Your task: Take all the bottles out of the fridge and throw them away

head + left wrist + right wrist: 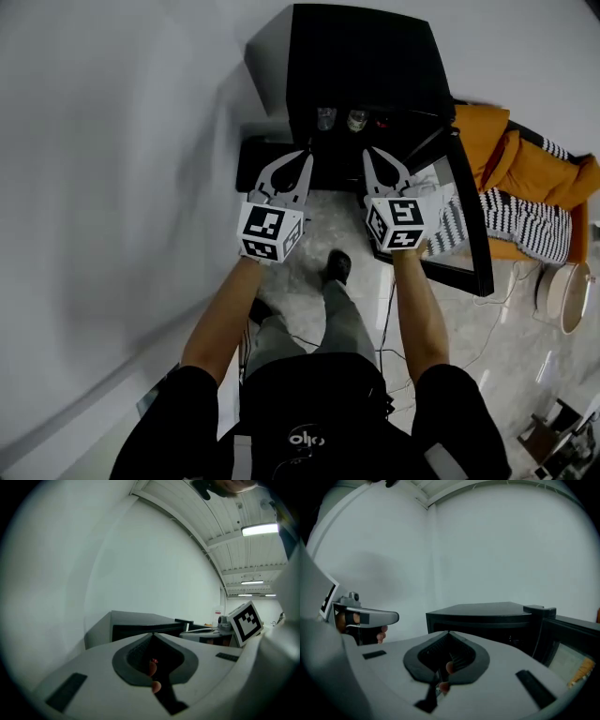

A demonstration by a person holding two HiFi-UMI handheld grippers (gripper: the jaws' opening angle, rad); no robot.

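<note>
1. Head view: I face a small black fridge (361, 56) set against a white wall (112, 187). Its glass door (466, 234) hangs open on my right.
2. The bottles (326, 118) stand side by side inside the open fridge, just under its top edge. Two clear ones can be made out; a red spot beside them is too small to identify.
3. My left hand-held gripper (306, 157) has its jaws pressed together with nothing between them. Its tip points at the fridge opening, near the bottles but apart from them.
4. My right hand-held gripper (368, 153) is likewise closed and empty. It is level with the left one and close to the door's inner edge.
5. Left gripper view: the closed jaws meet in a point, with the fridge top beyond them. My right hand-held gripper shows at the right edge.
6. Right gripper view: the closed jaws point at the fridge front, and the open door lies to the right.
7. An orange garment (525, 164) and a striped cloth (530, 225) lie beyond the door.
</note>
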